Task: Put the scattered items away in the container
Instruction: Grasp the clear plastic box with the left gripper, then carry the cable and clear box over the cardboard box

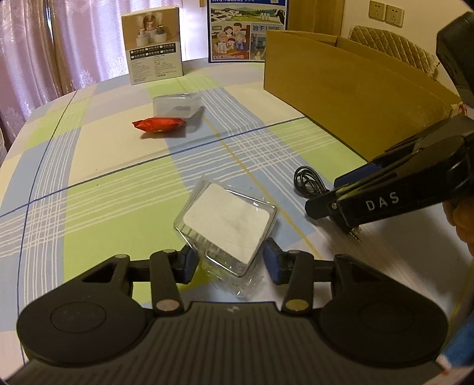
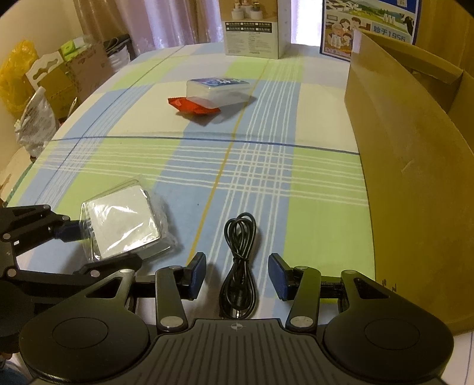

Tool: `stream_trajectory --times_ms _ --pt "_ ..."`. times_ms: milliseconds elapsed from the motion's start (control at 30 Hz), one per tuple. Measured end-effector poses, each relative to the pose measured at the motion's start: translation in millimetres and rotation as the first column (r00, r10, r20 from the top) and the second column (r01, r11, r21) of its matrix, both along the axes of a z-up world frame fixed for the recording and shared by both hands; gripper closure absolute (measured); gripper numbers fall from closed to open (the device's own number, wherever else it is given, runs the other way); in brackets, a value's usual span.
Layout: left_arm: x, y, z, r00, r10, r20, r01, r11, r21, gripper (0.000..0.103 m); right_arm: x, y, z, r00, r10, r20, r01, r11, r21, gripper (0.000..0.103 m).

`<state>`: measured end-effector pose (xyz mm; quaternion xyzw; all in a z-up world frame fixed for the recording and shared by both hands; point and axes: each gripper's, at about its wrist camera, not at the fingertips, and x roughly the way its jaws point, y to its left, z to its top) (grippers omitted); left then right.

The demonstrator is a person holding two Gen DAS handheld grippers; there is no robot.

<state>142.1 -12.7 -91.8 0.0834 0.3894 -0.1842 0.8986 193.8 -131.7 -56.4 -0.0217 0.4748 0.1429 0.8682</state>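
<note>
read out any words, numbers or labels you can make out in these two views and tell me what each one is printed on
"DAS": white letters on the side of the right hand-held gripper, seen in the left wrist view.
"1955", after a Chinese character: on the blue illustrated poster box at the table's far end.
Beige product box: rows of small print, too small to read.
Clear lidded box: blue label, too blurred to read.
Red snack packet, black cable, cardboard box: no readable text.

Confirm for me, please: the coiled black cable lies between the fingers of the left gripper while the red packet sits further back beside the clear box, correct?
Not quite: the black cable lies between the fingers of the right gripper, as the right wrist view shows. The red packet does sit further back beside the clear box.
</note>
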Motion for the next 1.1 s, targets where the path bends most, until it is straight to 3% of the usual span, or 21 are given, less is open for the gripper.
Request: stream_trajectory --times_ms 167,367,500,567,1100 --pt "2 -1 -2 1.000 0.001 -0.004 -0.001 1.000 0.020 0.059 -1 4 -1 1.000 0.020 -0.003 -0.020 1.000 -0.014 0.061" --pt "4 0 -6 1.000 0.002 -0.021 -0.002 1.000 0.011 0.062 -2 4 -2 1.000 0.022 -0.008 -0.022 1.000 -0.021 0.072" --pt "4 -1 -5 1.000 -0.007 -0.028 0.007 1.000 0.007 0.066 -3 7 -2 0.999 0.036 -0.001 -0.036 0.998 -0.048 0.086" --pt "3 -2 -5 1.000 -0.011 -0.027 0.011 1.000 0.006 0.073 -4 7 -2 0.999 0.036 -0.002 -0.036 0.998 -0.044 0.087" --pt "-8 6 21 0.999 0.047 -0.009 -0.047 0.998 -0.031 0.073 -8 1 17 0.997 -0.009 0.073 0.008 1.000 0.023 0.090"
